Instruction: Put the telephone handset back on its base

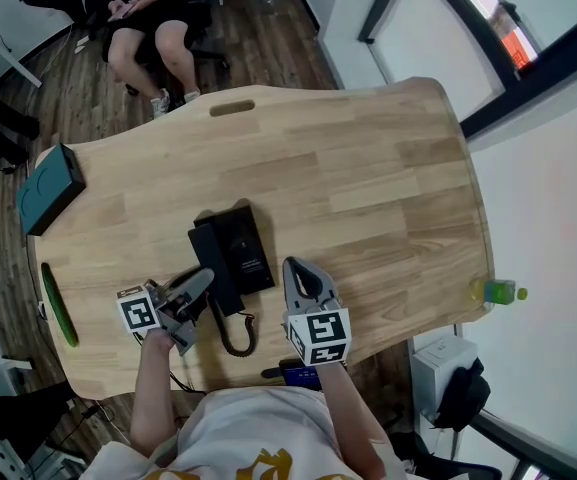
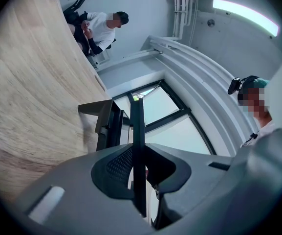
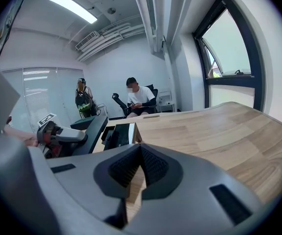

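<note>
Handset return, judged mid-placement. Likely faults: the handset [image 1: 213, 268], gripped only at its near end, may pivot and land askew on the base [image 1: 250, 246]. The coiled cord [image 1: 238, 336], looped by the near edge of the table [image 1: 388, 168], may drag it off the cradle on release. The left gripper [image 1: 203, 278] has its jaws closed on the handset, which shows edge-on between them as a thin dark strip running far beyond the tips, along the base's left side and seemingly just above it. The right gripper [image 1: 296, 268], jaws together and empty, hovers right of the base.
</note>
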### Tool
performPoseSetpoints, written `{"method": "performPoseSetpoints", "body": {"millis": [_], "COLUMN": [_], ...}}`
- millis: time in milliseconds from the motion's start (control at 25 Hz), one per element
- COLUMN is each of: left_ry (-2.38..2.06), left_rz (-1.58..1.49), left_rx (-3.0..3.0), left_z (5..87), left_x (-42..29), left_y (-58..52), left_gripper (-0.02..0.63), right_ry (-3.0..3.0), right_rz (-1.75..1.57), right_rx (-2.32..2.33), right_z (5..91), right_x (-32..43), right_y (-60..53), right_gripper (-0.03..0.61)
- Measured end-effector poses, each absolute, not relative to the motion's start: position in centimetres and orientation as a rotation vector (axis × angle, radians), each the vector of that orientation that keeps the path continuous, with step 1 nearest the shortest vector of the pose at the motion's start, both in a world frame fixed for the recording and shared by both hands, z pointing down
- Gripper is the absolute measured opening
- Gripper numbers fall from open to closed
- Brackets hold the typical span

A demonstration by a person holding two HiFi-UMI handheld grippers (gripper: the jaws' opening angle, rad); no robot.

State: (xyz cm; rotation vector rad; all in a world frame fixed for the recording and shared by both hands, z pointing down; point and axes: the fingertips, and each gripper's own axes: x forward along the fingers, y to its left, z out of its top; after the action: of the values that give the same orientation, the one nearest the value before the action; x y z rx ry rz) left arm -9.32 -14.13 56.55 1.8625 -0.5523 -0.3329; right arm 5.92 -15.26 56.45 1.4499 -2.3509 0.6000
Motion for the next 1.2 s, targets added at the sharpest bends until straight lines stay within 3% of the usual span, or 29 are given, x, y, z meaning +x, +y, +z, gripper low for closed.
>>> {"method": "performPoseSetpoints", "body": {"millis": [1200], "left_ry": [-0.571], "left_rz": [-0.297], "left_rx": [1.85], "left_z": [59.8], "left_x": [-9.2], "left_y": [-15.8], "left_gripper": [0.072], "right_ry": [-2.335], "right_rz": [0.682], "right_rx": [1.369], "right_z": [59.8], "right_x": [5.9], "right_y": [-16.9], "right_gripper": [0.003]}}
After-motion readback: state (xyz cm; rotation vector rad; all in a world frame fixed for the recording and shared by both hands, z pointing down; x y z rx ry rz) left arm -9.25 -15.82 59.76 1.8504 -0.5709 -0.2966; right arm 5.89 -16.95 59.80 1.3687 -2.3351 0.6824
